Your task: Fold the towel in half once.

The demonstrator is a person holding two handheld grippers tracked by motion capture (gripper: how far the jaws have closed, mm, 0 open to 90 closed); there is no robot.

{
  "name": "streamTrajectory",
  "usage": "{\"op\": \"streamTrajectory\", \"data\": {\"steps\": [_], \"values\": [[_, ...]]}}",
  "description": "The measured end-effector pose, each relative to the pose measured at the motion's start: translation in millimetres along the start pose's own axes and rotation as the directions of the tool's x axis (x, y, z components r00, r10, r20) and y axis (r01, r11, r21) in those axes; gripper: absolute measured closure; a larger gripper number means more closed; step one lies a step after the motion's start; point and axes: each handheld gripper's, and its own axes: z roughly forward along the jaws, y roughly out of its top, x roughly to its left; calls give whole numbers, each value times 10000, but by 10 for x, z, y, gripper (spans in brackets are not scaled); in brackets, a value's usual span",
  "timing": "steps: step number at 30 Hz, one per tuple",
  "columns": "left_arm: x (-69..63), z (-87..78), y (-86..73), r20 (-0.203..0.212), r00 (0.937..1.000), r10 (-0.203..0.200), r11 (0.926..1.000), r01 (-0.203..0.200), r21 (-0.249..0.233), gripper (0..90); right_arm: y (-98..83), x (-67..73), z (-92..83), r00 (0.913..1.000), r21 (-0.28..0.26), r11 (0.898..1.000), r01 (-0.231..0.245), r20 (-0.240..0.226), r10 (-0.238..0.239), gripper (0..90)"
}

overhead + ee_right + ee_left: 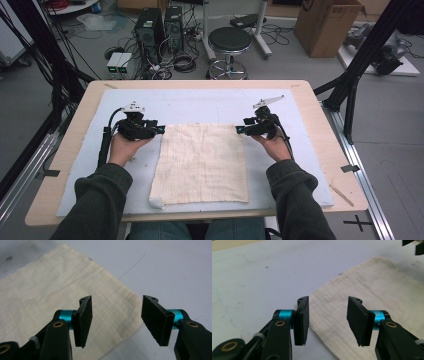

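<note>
A cream cloth [200,162] lies flat on the white mat [210,102], with a small fold at its near left corner. My left gripper [161,129] sits low at the cloth's far left corner, jaws open. In the left gripper view the left gripper [328,300] straddles the cloth [374,285] edge, and the pads do not press on it. My right gripper [239,129] is at the far right corner, also open. In the right gripper view the right gripper [117,298] has the cloth [50,280] corner lying below the gap between its jaws.
The mat covers most of the wooden table [320,120]. A thin wooden stick [342,195] lies near the table's front right corner. Beyond the far edge stand a black stool [230,42], computer towers [160,27] and a cardboard box [325,25].
</note>
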Motion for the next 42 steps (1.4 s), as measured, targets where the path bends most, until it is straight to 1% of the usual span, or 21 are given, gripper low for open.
{"op": "streamTrajectory", "data": {"steps": [3,5,8,12,15,16,17,21,22,23,24,25,26,27,28,32,36,38,39,40,42], "values": [[52,105,45,-133,9999,-53,9995,57,313,533,-6,-75,65,9997,118,9997,-225,23,225,426],[57,182,76,-249,9997,18,9991,-8,417,530,-31,-139,118,9988,299,9985,-462,170,457,441],[81,312,90,-338,9994,2,9959,28,903,530,-43,-168,140,9982,319,9980,-548,247,540,458],[111,415,56,-532,9983,-219,9942,273,1036,569,-67,-216,185,9973,470,9967,-666,340,650,504],[133,464,26,-621,9977,-271,9914,348,1263,574,-88,-258,207,9948,587,9943,-890,544,859,537],[135,480,17,-630,9976,-297,9903,380,1337,574,-96,-271,220,9944,587,9938,-940,548,909,538],[138,508,1,-574,9977,-362,9895,439,1378,563,-106,-279,250,9944,752,9925,-965,511,928,550],[120,559,-18,-585,9979,-283,9876,369,1524,576,-110,-276,296,9946,876,9918,-927,540,882,569],[97,571,-16,-807,9967,-63,9879,187,1539,622,-107,-264,326,9949,976,9909,-928,478,885,614],[97,571,-16,-807,9967,-63,9879,187,1539,657,-107,-264,326,9949,976,9909,-928,478,885,614],[95,572,-15,-884,9961,-23,9879,160,1544,657,-106,-254,349,9959,1057,9909,-828,445,785,647],[93,571,-14,-965,9953,41,9873,113,1582,706,-107,-244,374,9968,1220,9901,-691,482,637,688],[95,571,-14,-1010,9949,55,9874,106,1578,750,-100,-230,393,9968,1368,9894,-494,683,403,787],[99,570,-14,-1091,9940,59,9876,114,1568,750,-100,-230,393,9968,1368,9894,-494,683,403,787],[105,567,-14,-1021,9948,0,9878,159,1547,848,-93,-235,400,9977,1445,9883,-489,534,416,844],[112,570,-11,-997,9950,-33,9885,183,1503,870,-54,-249,392,9981,1437,9885,-473,468,410,860],[129,540,9,-1095,9938,-171,9920,306,1227,875,-9,-271,353,9969,1218,9907,-607,576,540,861],[137,515,25,-1055,9941,-237,9942,345,1019,876,29,-274,326,9966,1079,9932,-445,743,366,861],[140,499,36,-997,9946,-299,9950,391,915,877,47,-275,313,9961,1013,9934,-541,755,465,861],[143,484,49,-1019,9943,-311,9958,396,823,877,80,-276,301,9956,974,9943,-442,871,357,861],[152,459,84,-1063,9936,-382,9964,459,709,877,95,-281,297,9957,946,9947,-408,872,326,861]]}}
